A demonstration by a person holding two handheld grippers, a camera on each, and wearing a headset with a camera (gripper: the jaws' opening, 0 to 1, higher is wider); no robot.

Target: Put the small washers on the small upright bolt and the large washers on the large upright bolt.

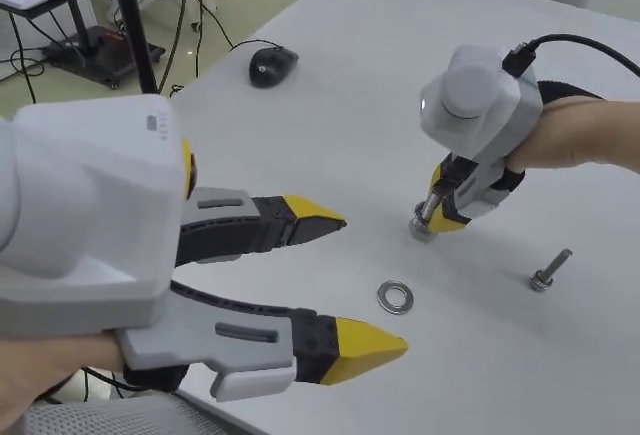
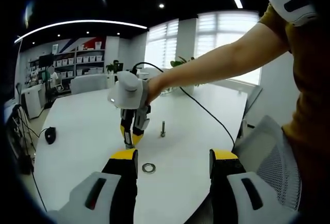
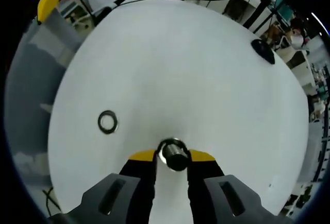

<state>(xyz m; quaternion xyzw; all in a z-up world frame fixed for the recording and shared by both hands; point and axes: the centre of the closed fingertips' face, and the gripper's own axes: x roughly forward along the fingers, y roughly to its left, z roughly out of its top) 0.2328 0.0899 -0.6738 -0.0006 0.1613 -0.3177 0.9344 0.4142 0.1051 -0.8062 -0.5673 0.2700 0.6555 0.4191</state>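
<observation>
Head view, right of centre: logged right gripper [image 1: 437,220] set down over the thicker upright bolt [image 1: 424,217], jaws drawn in close on both sides of its shaft, clamped or not cannot tell; left gripper [image 1: 370,285] at lower left spread wide, empty. Noted one loose washer [image 1: 395,296] flat on the counter [image 1: 400,55] at lower centre, thinner bolt [image 1: 549,271] at lower right, well apart. Judged step as work at the thick bolt; next calls for pinching the loose washer by its rim, matching its size to a bolt, lowering it hole-first.
</observation>
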